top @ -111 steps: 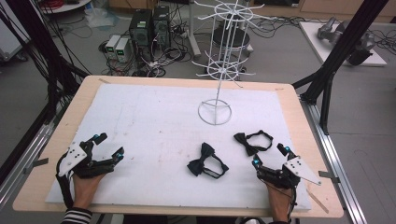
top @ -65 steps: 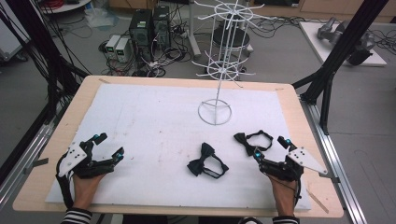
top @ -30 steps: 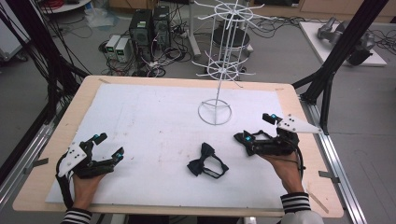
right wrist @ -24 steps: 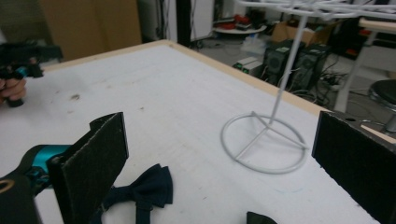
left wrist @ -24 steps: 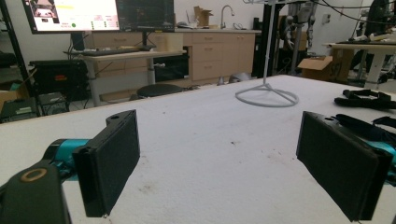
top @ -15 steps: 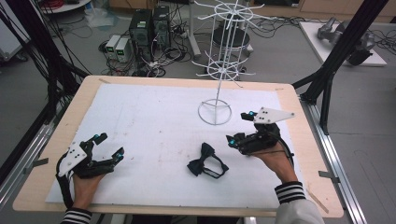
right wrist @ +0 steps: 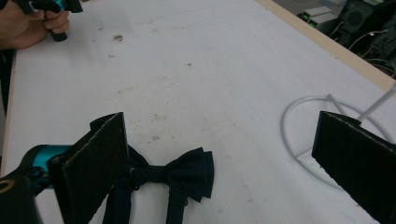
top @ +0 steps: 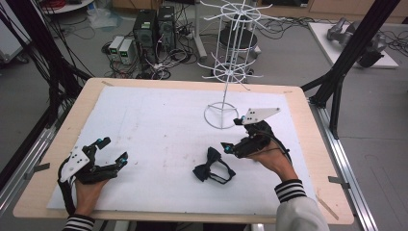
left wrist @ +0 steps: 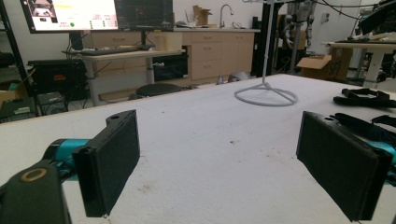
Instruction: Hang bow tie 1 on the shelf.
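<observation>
A: High view first; the right gripper [top: 230, 134] hangs over the white mat [top: 159, 120], its jaws spread wide and holding nothing; the tip of 1 jaw sits just beside the bow tie [top: 213, 166], and I can't tell whether they touch.

B: And the bow tie itself?

A: It lies flat on the mat, near the middle of the front half, with its strap looped toward the front edge; the white wire stand [top: 226, 72] has its ring base just behind and to the right of it; the right gripper is between the 2.

B: What does the right gripper view add?

A: The 2 black pads stand far apart; the bow tie [right wrist: 184, 175] lies low between them, close to the left pad, with part of it hidden behind that pad; the ring base of the stand [right wrist: 308, 135] curves in by the other pad; the left hand [right wrist: 28, 23] shows far off at the top corner.

B: And the left gripper?

A: In the high view the left gripper [top: 111, 150] rests near the front left corner of the mat, well apart from the bow tie; the left gripper view shows its 2 pads wide apart with only bare mat between them.
</observation>
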`<move>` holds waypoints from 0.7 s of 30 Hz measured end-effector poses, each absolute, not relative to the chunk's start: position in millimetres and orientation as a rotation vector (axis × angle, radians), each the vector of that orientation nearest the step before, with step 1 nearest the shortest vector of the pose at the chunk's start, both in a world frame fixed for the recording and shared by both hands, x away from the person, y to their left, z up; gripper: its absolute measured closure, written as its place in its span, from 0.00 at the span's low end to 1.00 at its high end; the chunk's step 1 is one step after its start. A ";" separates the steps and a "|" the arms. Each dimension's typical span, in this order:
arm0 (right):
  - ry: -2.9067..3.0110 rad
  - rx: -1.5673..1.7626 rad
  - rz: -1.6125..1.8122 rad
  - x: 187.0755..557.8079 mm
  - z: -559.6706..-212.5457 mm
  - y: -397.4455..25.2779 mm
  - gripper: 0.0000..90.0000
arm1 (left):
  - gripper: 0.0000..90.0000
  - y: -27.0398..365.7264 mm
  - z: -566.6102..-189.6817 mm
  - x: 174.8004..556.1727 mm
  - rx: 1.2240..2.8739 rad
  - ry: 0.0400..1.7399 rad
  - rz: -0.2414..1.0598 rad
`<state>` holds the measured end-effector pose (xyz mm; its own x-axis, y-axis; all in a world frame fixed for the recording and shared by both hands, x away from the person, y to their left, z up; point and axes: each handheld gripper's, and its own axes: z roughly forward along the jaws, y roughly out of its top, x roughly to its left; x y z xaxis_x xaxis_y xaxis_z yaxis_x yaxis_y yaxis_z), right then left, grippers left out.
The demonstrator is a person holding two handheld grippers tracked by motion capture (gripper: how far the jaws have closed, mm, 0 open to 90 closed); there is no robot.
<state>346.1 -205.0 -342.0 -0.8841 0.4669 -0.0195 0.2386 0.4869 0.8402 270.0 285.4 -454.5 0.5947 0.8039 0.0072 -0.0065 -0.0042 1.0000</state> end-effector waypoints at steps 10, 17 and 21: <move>2.617 0.426 1.204 350.8 -347.2 -182.0 0.05 | 0.15 285.3 -454.5 269.9 1.446 0.722 0.736; 2.681 0.334 1.099 356.3 -352.8 -169.7 0.06 | 0.15 285.2 -454.6 269.9 1.446 0.723 0.737; 2.702 0.288 1.069 359.0 -352.4 -162.7 0.06 | 0.15 285.3 -454.6 270.0 1.446 0.722 0.736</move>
<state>359.0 -162.7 -352.4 -0.9563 0.2607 -0.1323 0.0996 0.7161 0.6909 270.0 285.3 -454.6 0.5946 0.8040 0.0080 -0.0074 -0.0045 1.0000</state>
